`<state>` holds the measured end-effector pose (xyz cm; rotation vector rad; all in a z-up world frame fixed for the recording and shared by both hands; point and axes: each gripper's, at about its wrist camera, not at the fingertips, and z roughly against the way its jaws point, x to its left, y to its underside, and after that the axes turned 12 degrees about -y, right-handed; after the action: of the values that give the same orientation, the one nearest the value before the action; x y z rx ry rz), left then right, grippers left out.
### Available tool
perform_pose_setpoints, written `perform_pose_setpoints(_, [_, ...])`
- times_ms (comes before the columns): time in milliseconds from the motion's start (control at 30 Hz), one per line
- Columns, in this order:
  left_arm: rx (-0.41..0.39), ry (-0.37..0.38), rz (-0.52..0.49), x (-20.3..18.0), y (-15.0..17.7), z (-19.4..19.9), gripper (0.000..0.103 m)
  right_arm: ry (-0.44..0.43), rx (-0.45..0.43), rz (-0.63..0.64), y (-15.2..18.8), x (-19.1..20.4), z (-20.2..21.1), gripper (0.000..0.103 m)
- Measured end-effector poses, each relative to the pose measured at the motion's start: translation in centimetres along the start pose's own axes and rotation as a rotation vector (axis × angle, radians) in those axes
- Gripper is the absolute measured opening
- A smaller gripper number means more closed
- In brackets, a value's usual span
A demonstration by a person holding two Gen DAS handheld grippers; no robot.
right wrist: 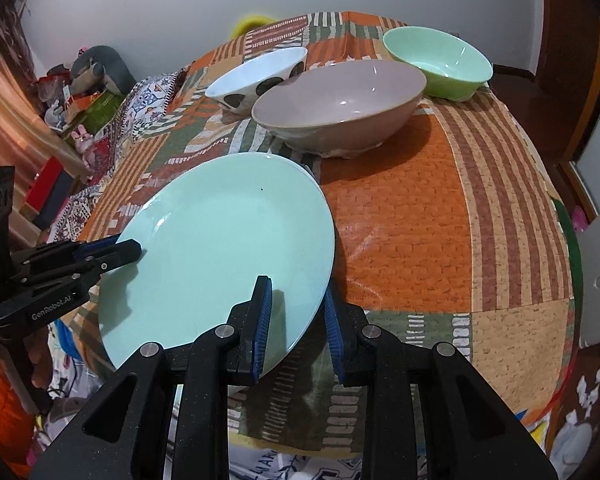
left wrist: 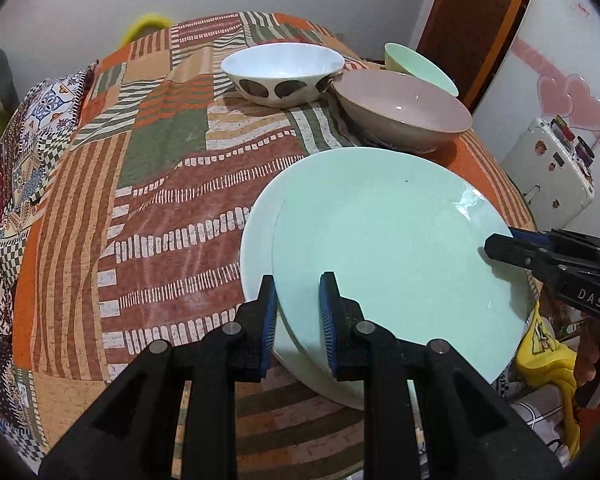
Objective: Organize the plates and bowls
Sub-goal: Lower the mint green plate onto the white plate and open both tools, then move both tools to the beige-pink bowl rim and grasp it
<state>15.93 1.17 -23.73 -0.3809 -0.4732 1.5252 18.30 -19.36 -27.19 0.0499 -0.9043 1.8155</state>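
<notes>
Both grippers clamp opposite rims of the mint-green plate [left wrist: 380, 240]: left gripper [left wrist: 299, 320], right gripper [right wrist: 296, 320]. It sits atop a white plate [left wrist: 256, 236]. Keep it level, align rims, then release evenly.

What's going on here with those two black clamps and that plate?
A person holds a tool in each hand, both shut on the rim of one mint-green plate: the left tool at one edge, the right tool at the opposite edge. A white plate lies right underneath. Three bowls wait farther back on the patchwork cloth.
</notes>
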Motion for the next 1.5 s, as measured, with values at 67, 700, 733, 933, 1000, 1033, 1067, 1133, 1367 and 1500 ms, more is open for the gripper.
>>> perform_pose_setpoints(67, [0.001, -0.001, 0.003, 0.0, -0.1, 0.0, 0.021, 0.007, -0.001, 0.003, -0.2, 0.1, -0.2, 0.025])
perform_pose_setpoints(700, [-0.064, -0.048, 0.007, 1.1, -1.6, 2.1, 0.023, 0.004, -0.017, 0.006, -1.5, -0.2, 0.0, 0.040])
perform_pose_setpoints(733, [-0.074, -0.047, 0.004, 1.0, -1.9, 2.5, 0.026, 0.003, -0.027, 0.005, -1.6, -0.3, 0.4, 0.040])
perform_pose_setpoints(933, [-0.135, -0.037, -0.019, -0.3, -4.6, 4.0, 0.036, 0.027, -0.118, 0.023, -3.1, -0.7, 3.1, 0.049])
perform_pose_setpoints(1000, [-0.160, -0.030, -0.026, -0.9, -5.7, 4.3, 0.036, 0.041, -0.147, 0.030, -3.8, -0.9, 4.1, 0.050])
perform_pose_setpoints(1033, [-0.170, -0.031, -0.029, -1.1, -6.2, 4.4, 0.036, 0.045, -0.157, 0.031, -4.0, -1.1, 4.3, 0.050])
perform_pose_setpoints(1067, [-0.182, -0.032, -0.033, -1.4, -6.9, 4.5, 0.038, 0.049, -0.170, 0.029, -4.4, -1.3, 4.7, 0.050])
perform_pose_setpoints(1133, [-0.201, -0.032, -0.034, -1.9, -7.9, 4.5, 0.044, 0.052, -0.190, 0.021, -5.0, -1.8, 5.2, 0.051])
perform_pose_setpoints(1367, [-0.214, -0.018, -0.036, -3.2, -11.7, 3.0, 0.048, 0.075, -0.276, 0.018, -7.3, -3.2, 6.1, 0.064])
perform_pose_setpoints(1500, [-0.179, 0.027, -0.032, -4.0, -13.5, 0.6, 0.048, 0.084, -0.290, 0.011, -8.6, -4.2, 5.5, 0.065])
